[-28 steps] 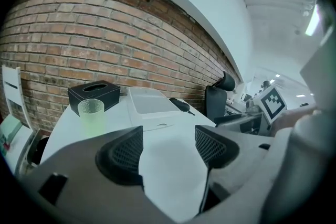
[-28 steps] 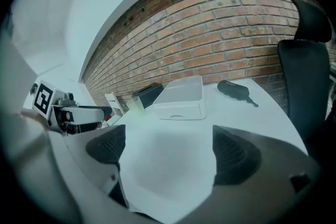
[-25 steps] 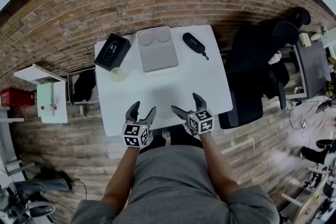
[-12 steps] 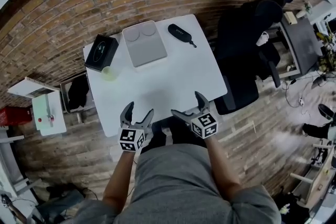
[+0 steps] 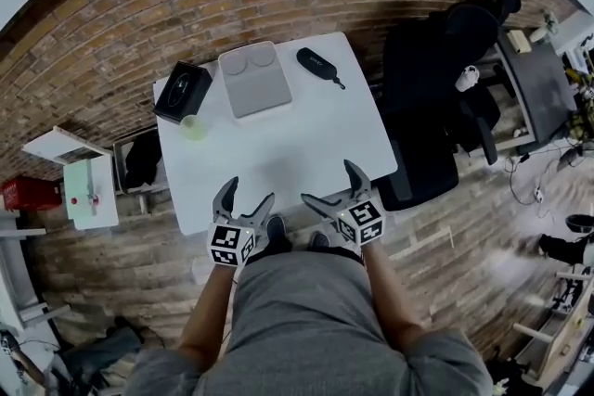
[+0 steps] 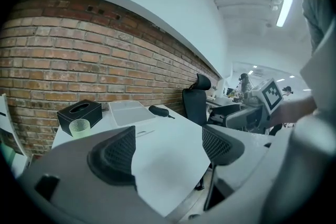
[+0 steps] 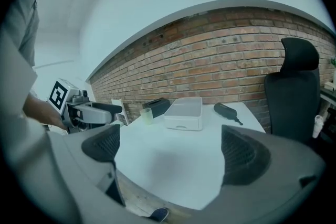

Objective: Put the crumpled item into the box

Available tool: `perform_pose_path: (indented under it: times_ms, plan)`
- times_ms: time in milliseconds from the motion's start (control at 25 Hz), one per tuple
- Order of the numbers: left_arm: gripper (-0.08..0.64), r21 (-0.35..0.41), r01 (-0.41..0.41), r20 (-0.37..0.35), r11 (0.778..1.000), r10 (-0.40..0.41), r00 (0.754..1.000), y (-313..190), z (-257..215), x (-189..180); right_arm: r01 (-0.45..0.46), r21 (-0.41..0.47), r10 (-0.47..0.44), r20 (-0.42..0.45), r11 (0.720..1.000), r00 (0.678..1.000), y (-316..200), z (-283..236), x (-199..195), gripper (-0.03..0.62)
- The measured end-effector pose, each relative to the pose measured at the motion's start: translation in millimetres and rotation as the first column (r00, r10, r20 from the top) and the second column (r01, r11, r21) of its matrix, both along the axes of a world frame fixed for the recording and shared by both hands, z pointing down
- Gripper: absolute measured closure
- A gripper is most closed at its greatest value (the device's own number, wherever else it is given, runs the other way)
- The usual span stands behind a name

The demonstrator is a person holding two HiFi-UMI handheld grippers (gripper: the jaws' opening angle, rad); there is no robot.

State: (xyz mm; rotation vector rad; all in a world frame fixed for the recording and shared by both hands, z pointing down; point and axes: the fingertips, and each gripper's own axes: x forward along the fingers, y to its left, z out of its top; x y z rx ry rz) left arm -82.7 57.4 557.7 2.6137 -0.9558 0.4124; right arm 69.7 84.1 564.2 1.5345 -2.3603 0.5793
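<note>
Hovering over the table (image 5: 278, 148) edge, the left gripper (image 5: 249, 195) and right gripper (image 5: 329, 184) have just been opening, both empty. Reaching for the pale green cup (image 5: 193, 127) could knock the black box (image 5: 182, 91) just beside it.

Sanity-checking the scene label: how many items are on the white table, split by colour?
Black: 2 (tissue box, pouch)
Grey: 1 (flat box)
Green: 1 (cup)
Total: 4
</note>
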Motion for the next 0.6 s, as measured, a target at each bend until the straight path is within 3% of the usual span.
perform_pose_path:
  times_ms: [160,600]
  plan:
    - [0.179,0.004,0.057,-0.019,0.998,-0.057,0.998,11,-12,11,0.022,0.028,-0.022,0.004,0.999,1.000,12,-9,14,-0.002]
    - [0.179,0.017,0.149,0.018,0.989,-0.149,0.989,84,-27,37,0.093,0.081,-0.096,0.038,0.992,0.995,58,-21,39,-0.002]
